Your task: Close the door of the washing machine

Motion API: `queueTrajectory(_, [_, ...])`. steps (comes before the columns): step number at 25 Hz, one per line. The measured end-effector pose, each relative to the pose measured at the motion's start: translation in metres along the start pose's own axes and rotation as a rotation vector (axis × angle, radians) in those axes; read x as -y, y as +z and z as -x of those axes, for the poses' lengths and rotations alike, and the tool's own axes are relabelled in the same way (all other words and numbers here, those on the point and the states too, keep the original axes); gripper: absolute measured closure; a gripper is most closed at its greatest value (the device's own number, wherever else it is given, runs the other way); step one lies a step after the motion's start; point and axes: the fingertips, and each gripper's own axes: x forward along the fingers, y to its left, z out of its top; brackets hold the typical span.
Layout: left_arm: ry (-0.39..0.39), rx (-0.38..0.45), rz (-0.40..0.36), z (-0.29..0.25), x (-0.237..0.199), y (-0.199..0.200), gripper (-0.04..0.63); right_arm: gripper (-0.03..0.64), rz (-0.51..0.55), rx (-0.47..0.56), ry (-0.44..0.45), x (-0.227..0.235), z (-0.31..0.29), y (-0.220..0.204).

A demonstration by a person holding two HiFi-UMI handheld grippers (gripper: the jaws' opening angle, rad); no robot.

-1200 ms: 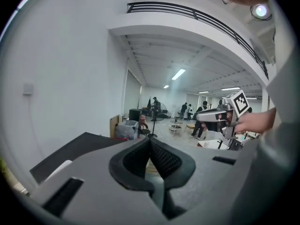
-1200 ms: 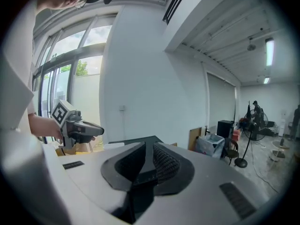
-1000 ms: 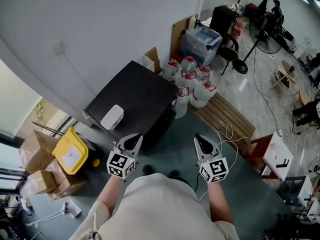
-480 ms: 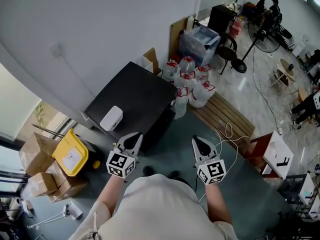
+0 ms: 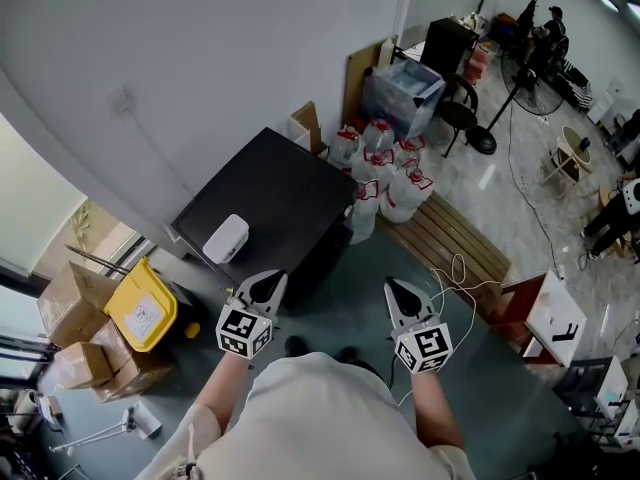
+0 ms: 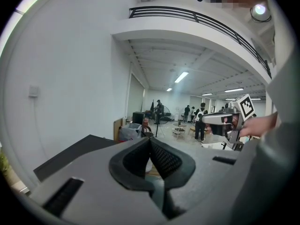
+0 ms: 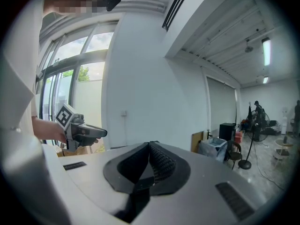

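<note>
The washing machine [image 5: 270, 203] is a black box-shaped appliance against the white wall, seen from above; its door is hidden from this angle. A small white box [image 5: 225, 236] lies on its top. My left gripper [image 5: 268, 279] hovers just off the machine's near corner, shut and empty. My right gripper [image 5: 397, 287] hangs level with it over the dark floor to the right, also shut with nothing in it. In the left gripper view the jaws [image 6: 150, 140] meet tip to tip, with the machine's black top [image 6: 70, 156] at lower left. The right gripper view shows its jaws [image 7: 150, 144] closed too.
Several water jugs [image 5: 385, 173] stand right of the machine, with a plastic crate [image 5: 402, 86] behind them. A slatted wooden bench [image 5: 450, 238] and a loose white cable [image 5: 455, 273] lie to the right. At the left sit a yellow bin [image 5: 143, 303] and cardboard boxes [image 5: 70, 318].
Both hands stay where they were. The head view has shifted very slightly; nothing was touched or moved.
</note>
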Motion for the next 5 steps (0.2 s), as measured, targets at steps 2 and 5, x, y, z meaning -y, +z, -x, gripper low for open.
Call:
queueTrajectory(2, [0.000, -0.002, 0.003, 0.0002, -0.0004, -0.0025, 0.586, 0.585, 0.000, -0.001, 0.003, -0.0004, -0.0016, -0.0005])
queueTrajectory(5, [-0.003, -0.007, 0.008, -0.0013, -0.0011, -0.0078, 0.586, 0.585, 0.000, -0.008, 0.007, 0.0005, -0.0049, -0.0051])
